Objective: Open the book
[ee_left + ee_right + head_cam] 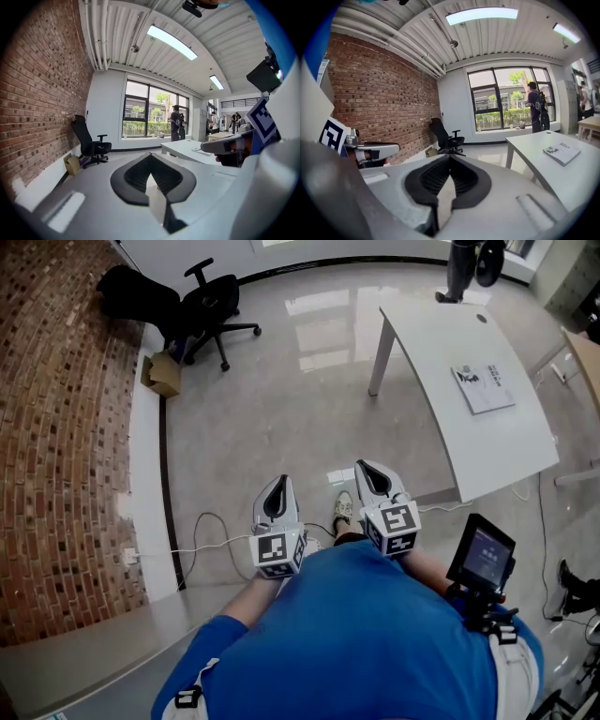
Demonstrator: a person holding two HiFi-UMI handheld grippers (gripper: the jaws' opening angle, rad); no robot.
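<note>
The book (pixel 483 387) lies closed on the white table (pixel 441 343) at the upper right of the head view, well ahead of both grippers. The right gripper view has the book (pixel 561 153) at its right, flat on the table (pixel 543 161). My left gripper (pixel 279 481) and right gripper (pixel 365 466) are held side by side close to my body, above the floor. Both point forward, jaws shut with nothing between them. In its own view the left gripper (pixel 150 155) is shut, and the right gripper (pixel 450 158) likewise.
A brick wall (pixel 56 427) runs along the left. A black office chair (pixel 211 306) and a cardboard box (pixel 163 374) stand by it. A white cable (pixel 202 531) lies on the floor. A small screen (pixel 483 554) hangs at my right side. A person (pixel 533 105) stands by the far windows.
</note>
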